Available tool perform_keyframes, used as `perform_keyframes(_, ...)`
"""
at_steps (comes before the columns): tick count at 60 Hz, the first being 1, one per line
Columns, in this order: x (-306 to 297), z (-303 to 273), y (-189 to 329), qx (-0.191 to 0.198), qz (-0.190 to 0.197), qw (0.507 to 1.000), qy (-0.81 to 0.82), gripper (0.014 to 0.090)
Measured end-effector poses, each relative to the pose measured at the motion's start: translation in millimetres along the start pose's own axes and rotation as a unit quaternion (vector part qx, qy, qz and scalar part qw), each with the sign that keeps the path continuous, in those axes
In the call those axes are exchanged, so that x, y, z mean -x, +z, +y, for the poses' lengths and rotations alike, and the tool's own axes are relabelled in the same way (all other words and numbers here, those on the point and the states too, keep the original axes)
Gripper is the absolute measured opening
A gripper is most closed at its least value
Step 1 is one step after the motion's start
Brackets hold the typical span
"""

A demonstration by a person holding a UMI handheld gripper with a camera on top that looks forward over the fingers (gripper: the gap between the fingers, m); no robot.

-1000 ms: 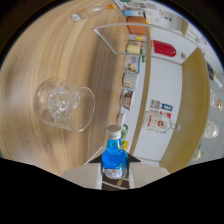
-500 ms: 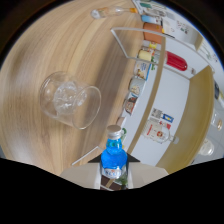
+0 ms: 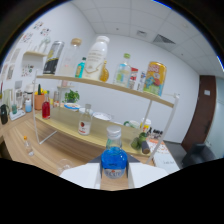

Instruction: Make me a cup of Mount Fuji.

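As seen from the gripper view, the tongs (image 3: 114, 176) hold a small blue bottle (image 3: 114, 161) upright between their two pale fingers (image 3: 80, 176), one finger pressing on each side of its lower body, so they are clamped on it rather than standing apart. The bottle's pale cap rises just above the fingers; its body, filled with blue liquid, sits squarely between them.

Beyond the tongs stands a two-tier shelf (image 3: 107, 86). Its upper board carries a row of tall bottles and cans; on the lower board, ahead and a little to the left, is a clear bottle with a red label (image 3: 85, 122), and further left a red bottle (image 3: 46, 109). A small green plant (image 3: 72, 96) sits behind them.

Handling, by judgement: the blue bottle looks like glass or hard plastic, stiff and smooth, so likely slippery and breakable if dropped. Being full, it probably has some weight for its size. The present hold on the body, below the neck, appears to be the steadiest place for tipping it to pour.
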Motion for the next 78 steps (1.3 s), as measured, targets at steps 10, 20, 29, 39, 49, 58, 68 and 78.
perform_keyframes(10,-49.5,71.3,16.6,0.053,0.008,0.994,0.095,0.0362)
perform_keyframes(20,-80.7,144.7,39.3,0.115,0.009,0.985,0.132,0.0362)
perform_keyframes(29,-85.1,186.8,55.4,0.154,-0.006,0.979,0.135,0.0362)
perform_keyframes(39,-77.7,203.7,61.7,0.175,-0.032,0.975,0.136,0.0362)
perform_keyframes(49,-74.6,209.4,60.9,0.183,-0.035,0.975,0.124,0.0368)
perform_keyframes(58,-76.4,214.0,53.7,0.187,-0.026,0.972,0.139,0.0374)
perform_keyframes(68,-81.7,213.9,44.3,0.185,-0.01,0.969,0.165,0.0483)
perform_keyframes(78,-90.1,189.4,22.4,0.174,0.016,0.971,0.165,0.0862)
